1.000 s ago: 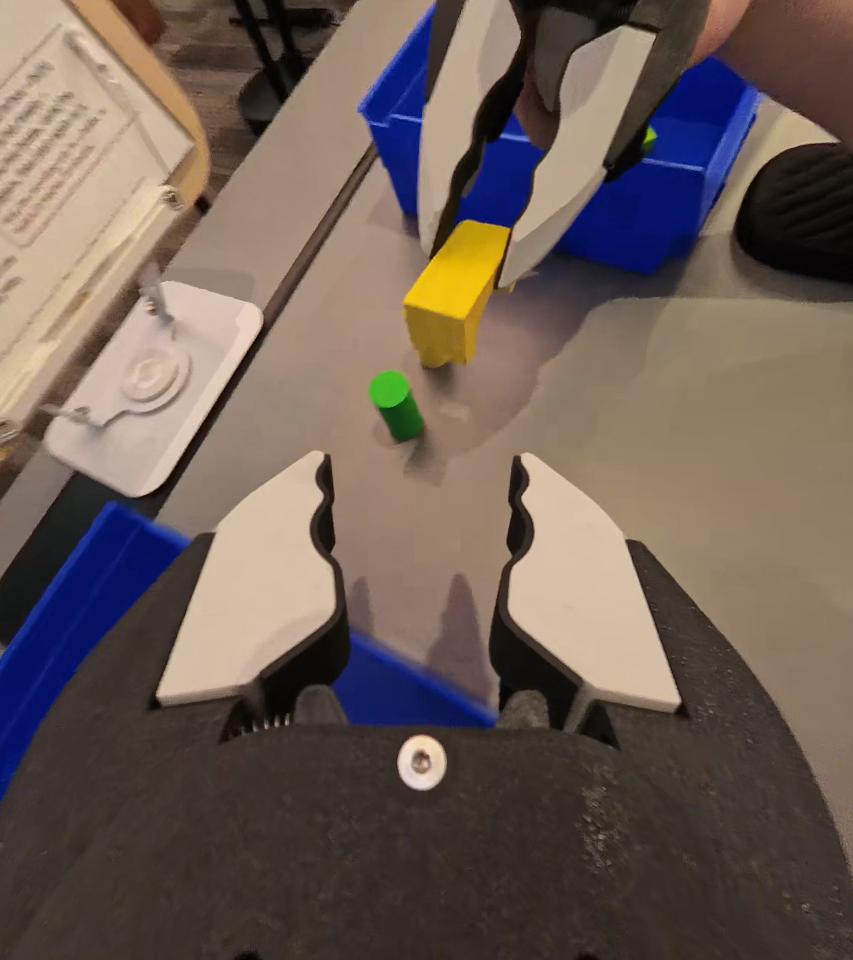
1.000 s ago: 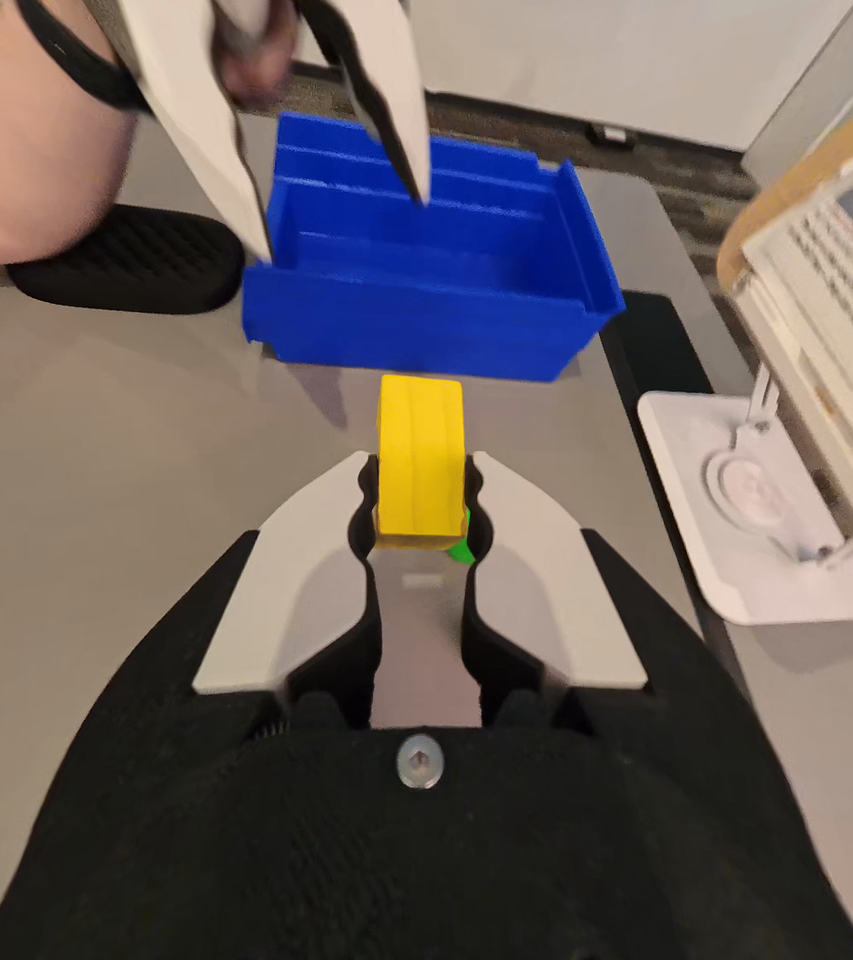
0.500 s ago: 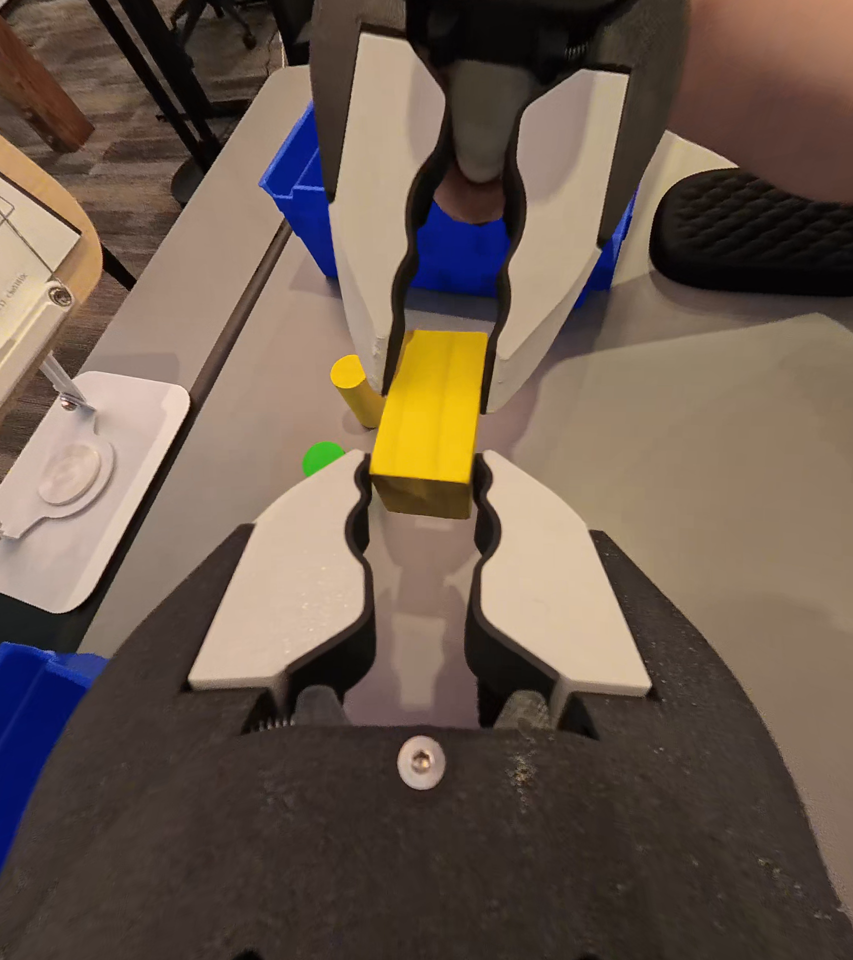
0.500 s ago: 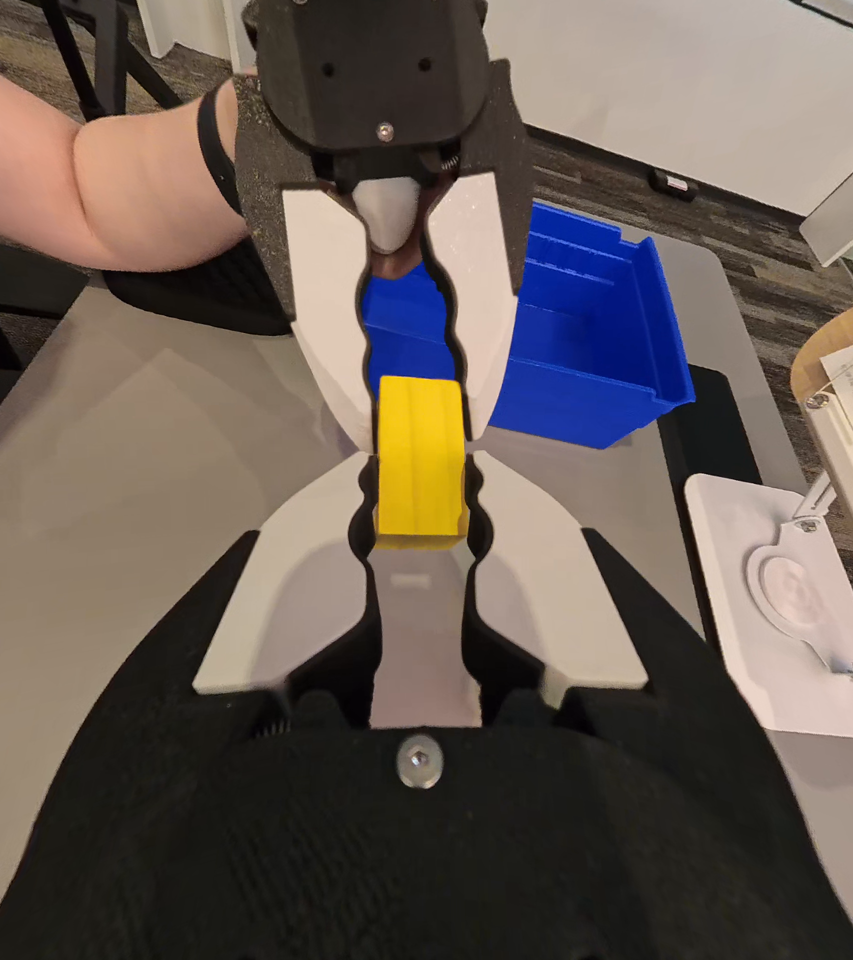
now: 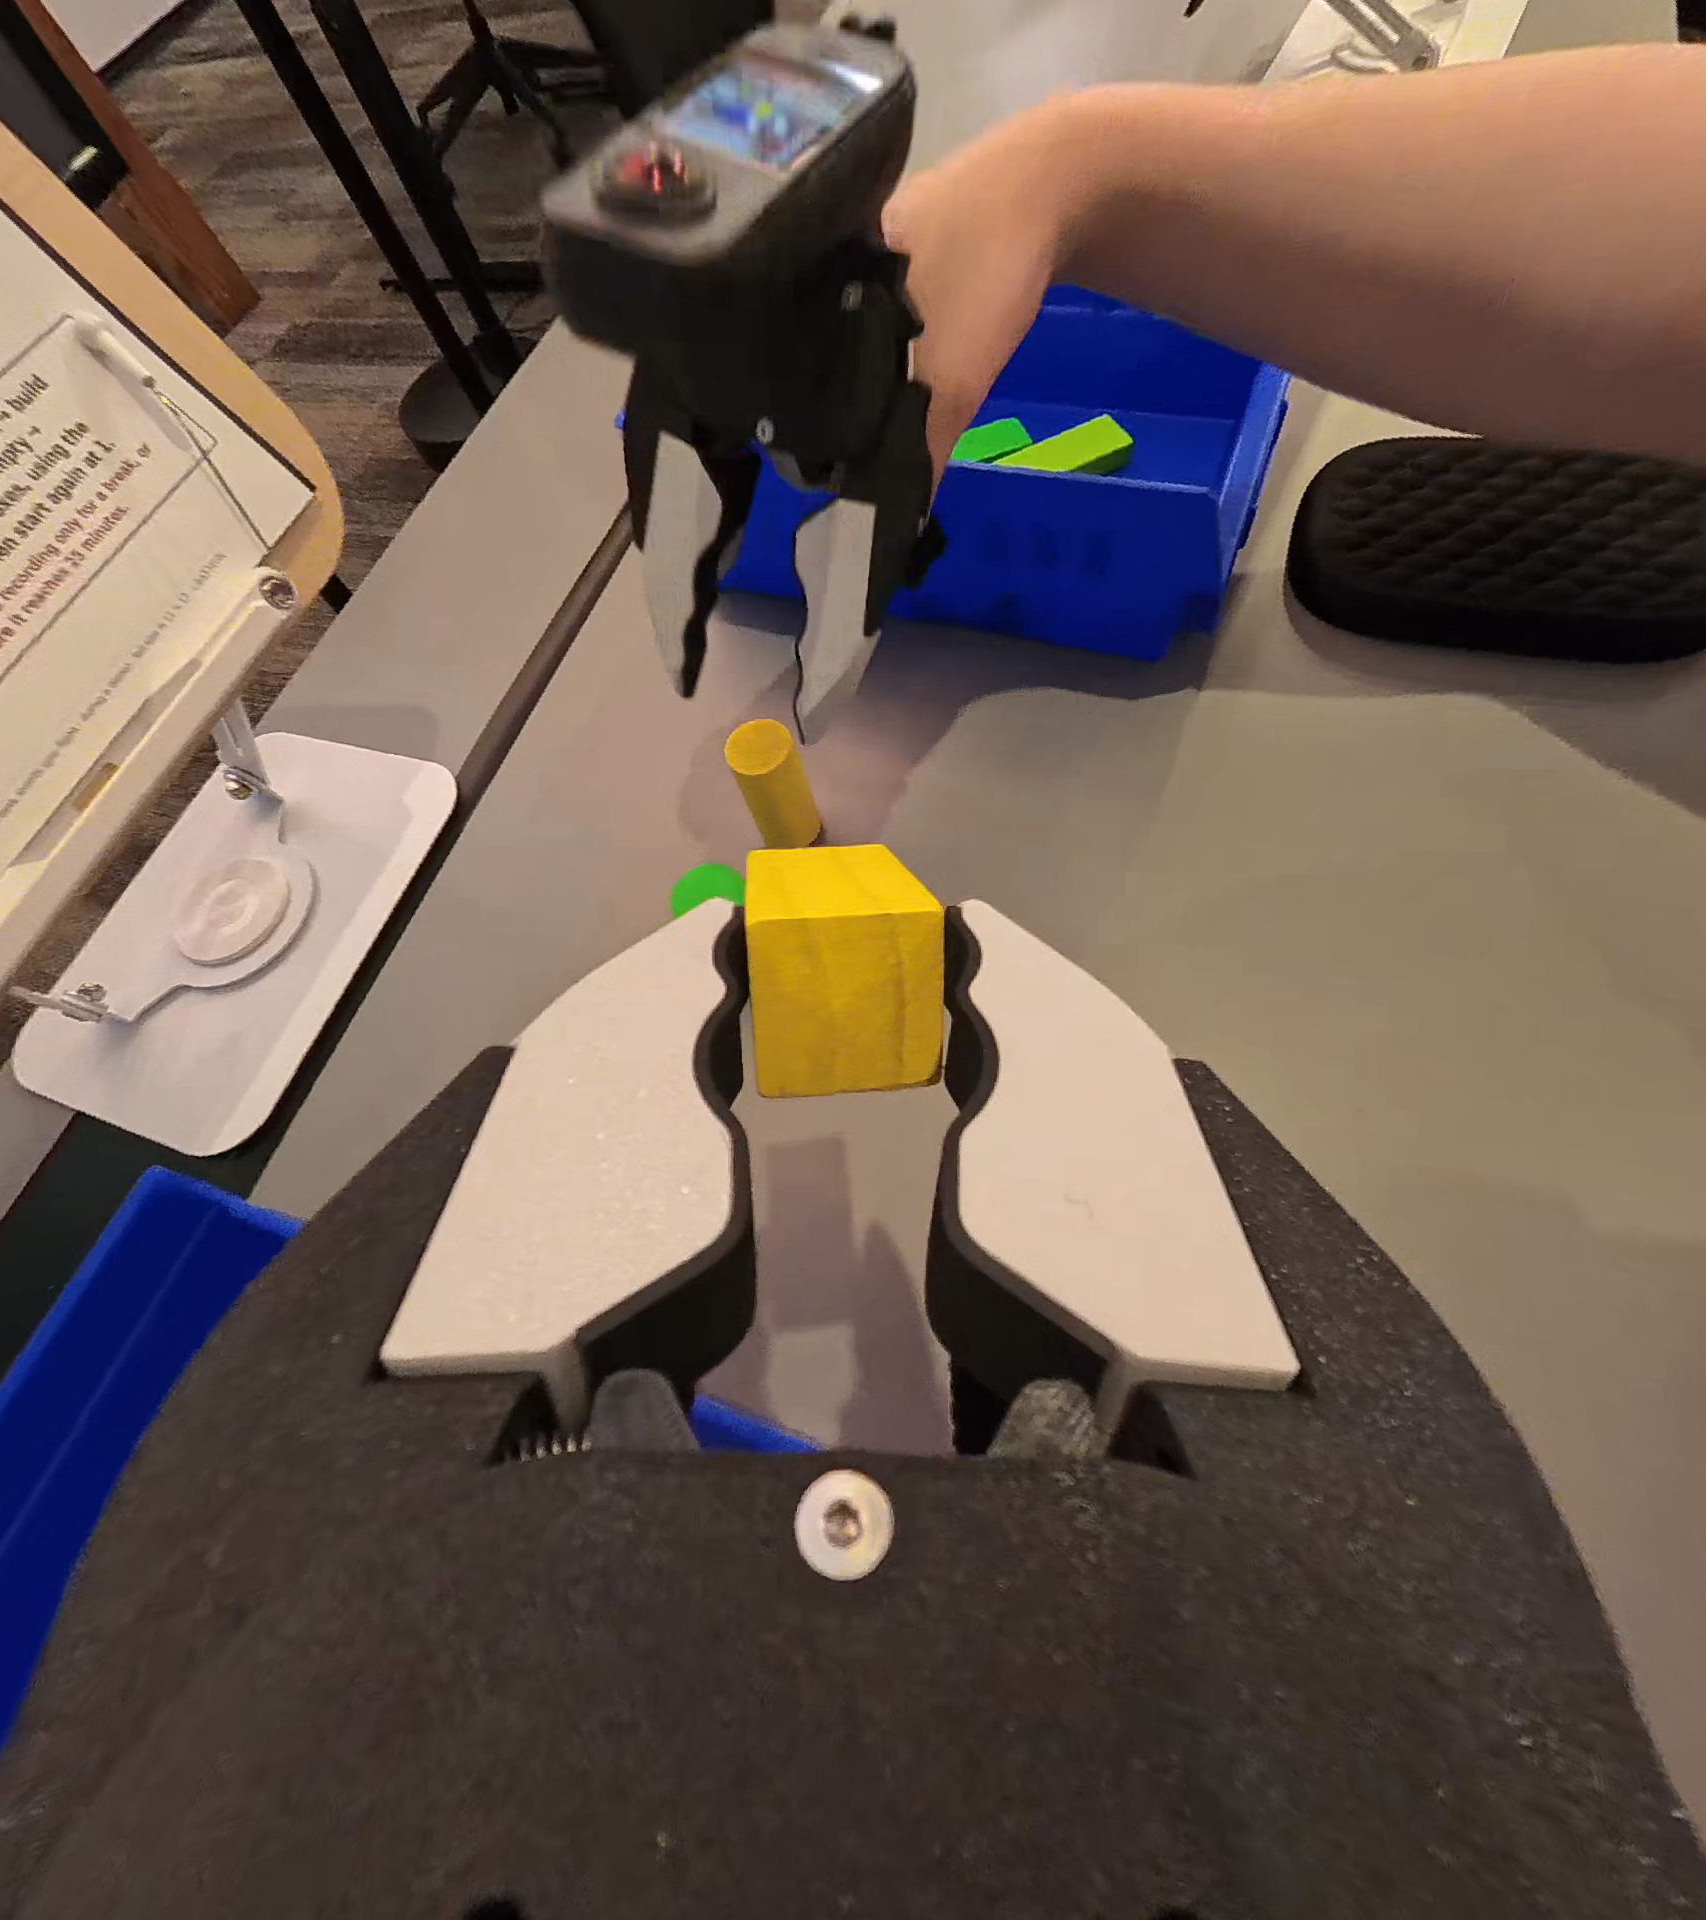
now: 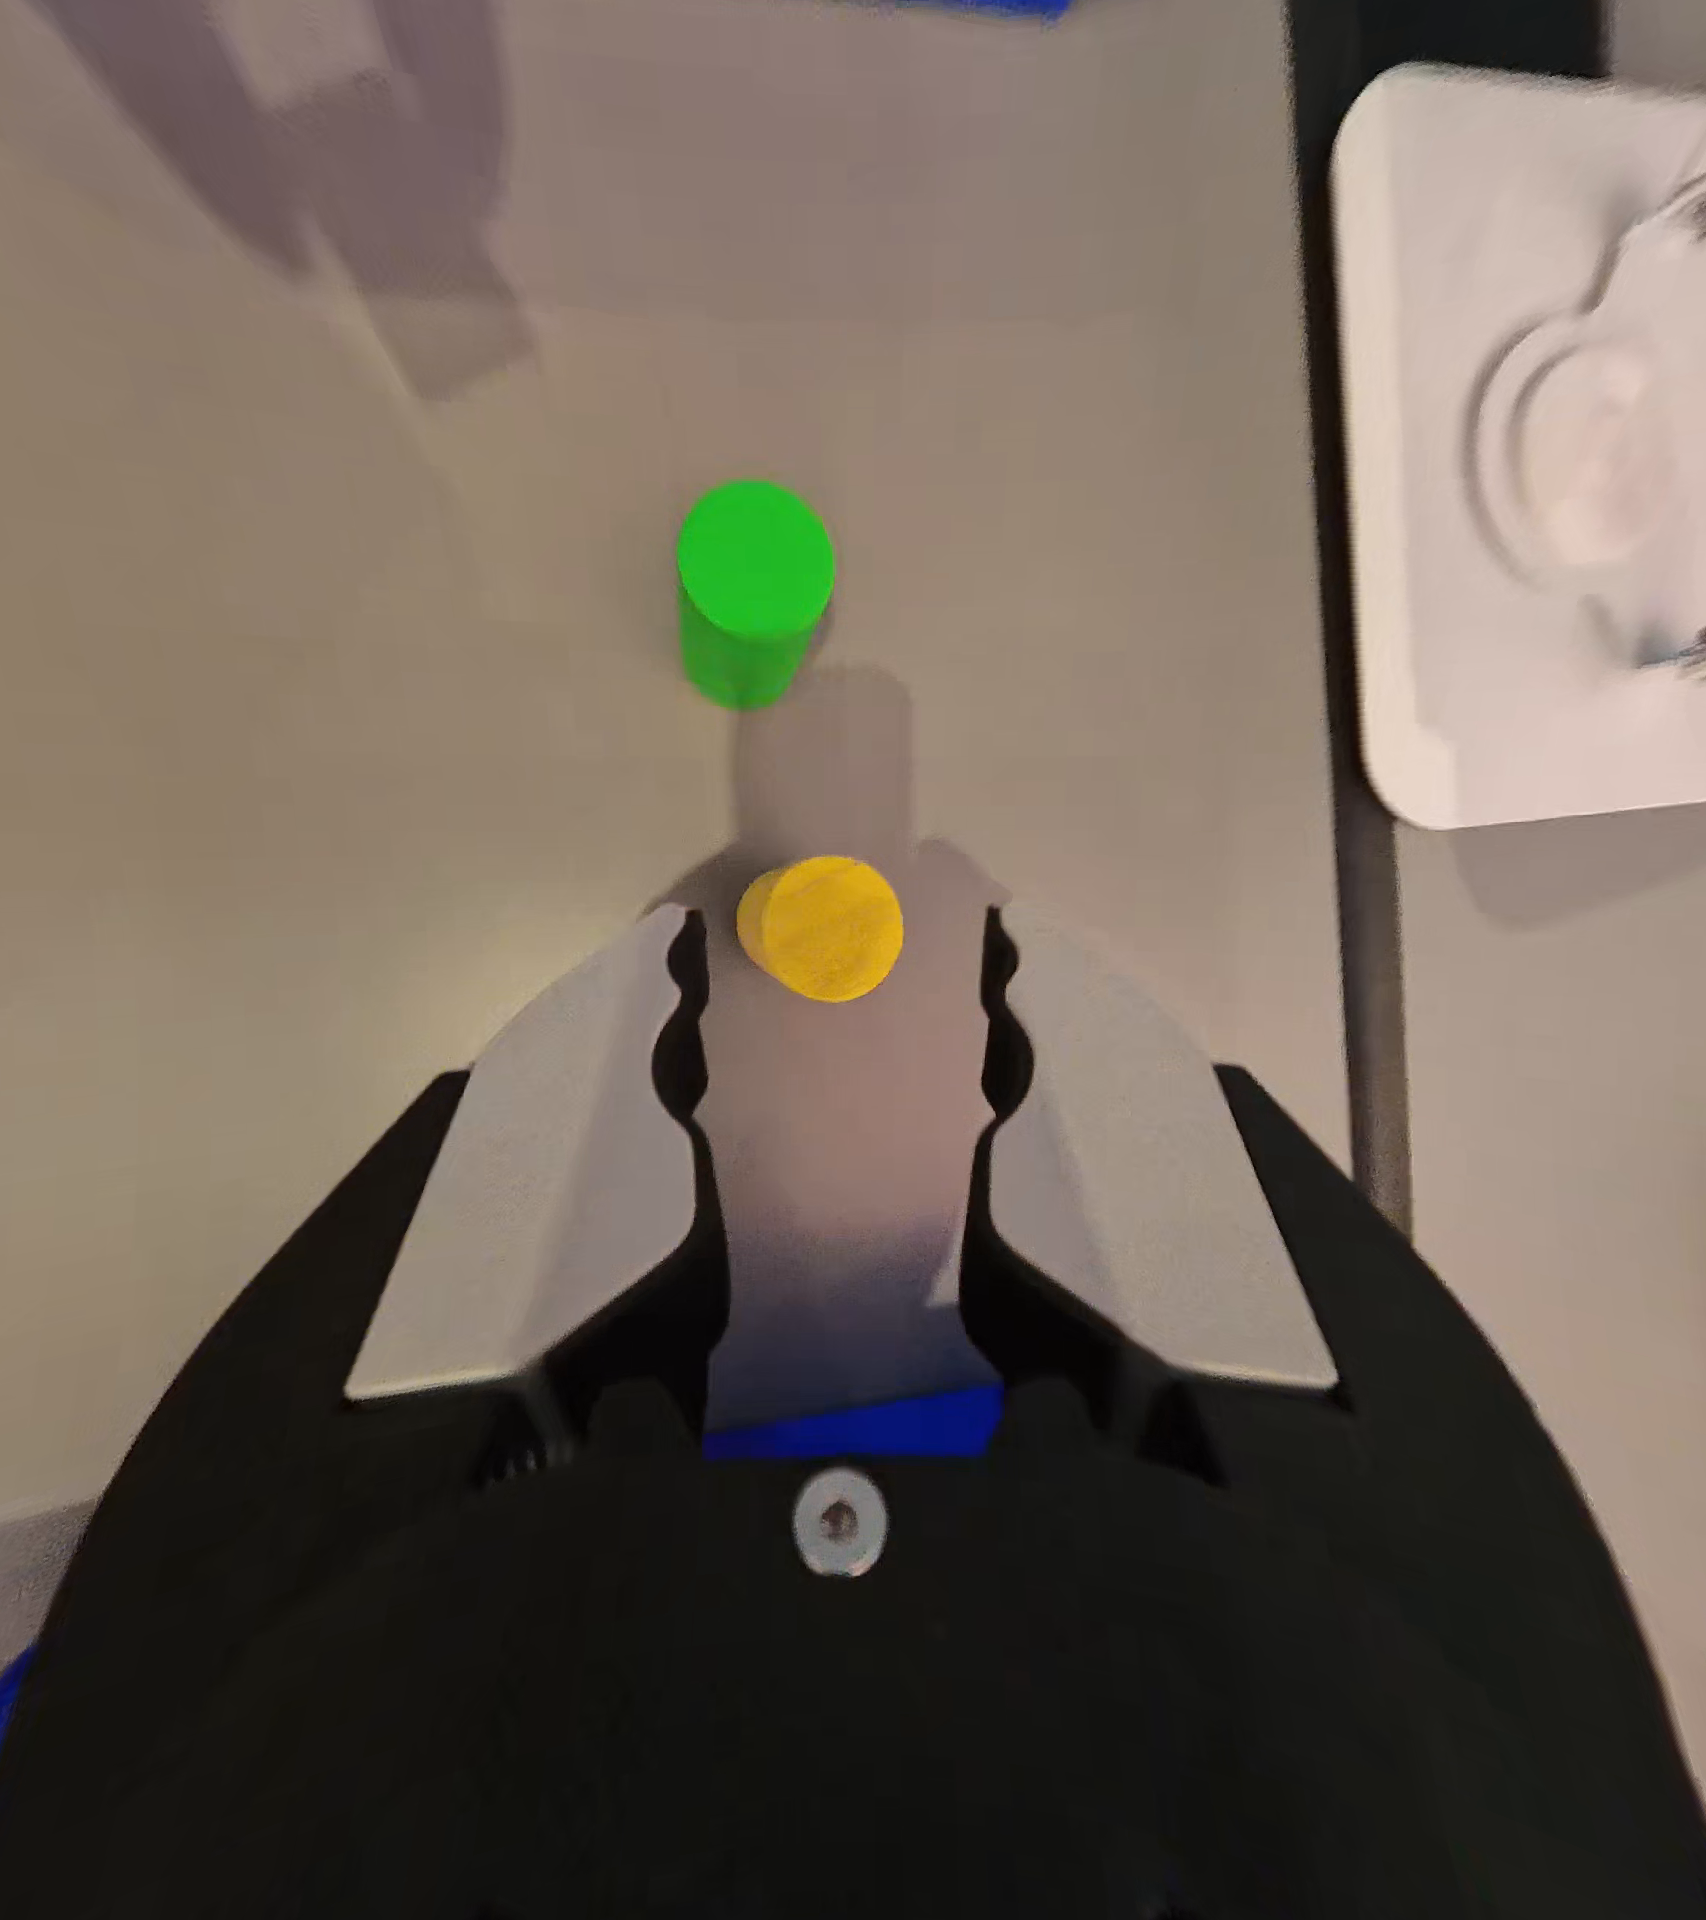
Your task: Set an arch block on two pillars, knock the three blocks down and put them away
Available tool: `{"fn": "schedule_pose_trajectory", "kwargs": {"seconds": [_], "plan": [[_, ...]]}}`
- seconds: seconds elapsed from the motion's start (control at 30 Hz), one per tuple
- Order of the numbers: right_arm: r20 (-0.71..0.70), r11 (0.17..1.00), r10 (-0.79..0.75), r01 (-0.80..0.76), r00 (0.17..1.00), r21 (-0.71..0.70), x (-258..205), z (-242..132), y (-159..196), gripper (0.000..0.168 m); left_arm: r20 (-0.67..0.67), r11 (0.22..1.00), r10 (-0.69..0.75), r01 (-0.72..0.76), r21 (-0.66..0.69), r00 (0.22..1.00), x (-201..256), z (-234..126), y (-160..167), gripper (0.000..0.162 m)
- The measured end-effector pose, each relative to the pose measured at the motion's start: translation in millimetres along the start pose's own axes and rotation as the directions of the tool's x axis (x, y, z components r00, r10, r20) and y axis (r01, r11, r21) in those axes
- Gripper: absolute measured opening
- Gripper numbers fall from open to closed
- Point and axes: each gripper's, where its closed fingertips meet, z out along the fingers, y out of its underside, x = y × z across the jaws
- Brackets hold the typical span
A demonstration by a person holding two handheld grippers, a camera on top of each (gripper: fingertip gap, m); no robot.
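a smooth grey table (image 5: 1348,935) in a room with dark patterned carpet. the left gripper (image 5: 844,971) holds the yellow arch block (image 5: 841,977) clamped between its fingertips, raised above the table. just beyond the block stand two pillars: a yellow cylinder (image 5: 771,781), and a green cylinder (image 5: 703,888) mostly hidden behind the block and the left finger. the right gripper (image 5: 761,665) hangs above the yellow cylinder, fingers pointing down and parted, holding nothing. in the right wrist view the yellow cylinder (image 6: 821,928) sits just at the fingertips and the green cylinder (image 6: 753,592) farther out. behind are a blue bin (image 5: 1088,561) holding green blocks (image 5: 1046,447) and a black pad (image 5: 1519,545). a white stand base (image 5: 236,935) with a printed sheet (image 5: 7,499) lies to the left, and another blue bin (image 5: 49,1455) sits close by.
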Motion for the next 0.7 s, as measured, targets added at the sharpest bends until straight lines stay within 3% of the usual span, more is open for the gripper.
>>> {"fn": "schedule_pose_trajectory", "kwargs": {"seconds": [0.17, 0.37, 0.7], "plan": [[0.007, 0.994, -0.025, 0.026, 1.000, -0.108, 2, 18, 16, 0.052, -0.002, 1.000, 0.006, -0.006, 0.009, 1.000, 2, -7, -3, 0.036], [0.052, 0.997, 0.005, -0.001, 0.999, -0.082, -1, 26, 15, 0.034, -0.003, 1.000, 0.015, -0.015, -0.001, 1.000, 4, -7, -3, 0.036], [0.082, 0.997, -0.013, 0.019, 0.997, -0.071, -11, 28, 8, 0.034, -0.001, 1.000, 0.013, -0.013, -0.003, 1.000, 3, -8, -3, 0.036]]}}
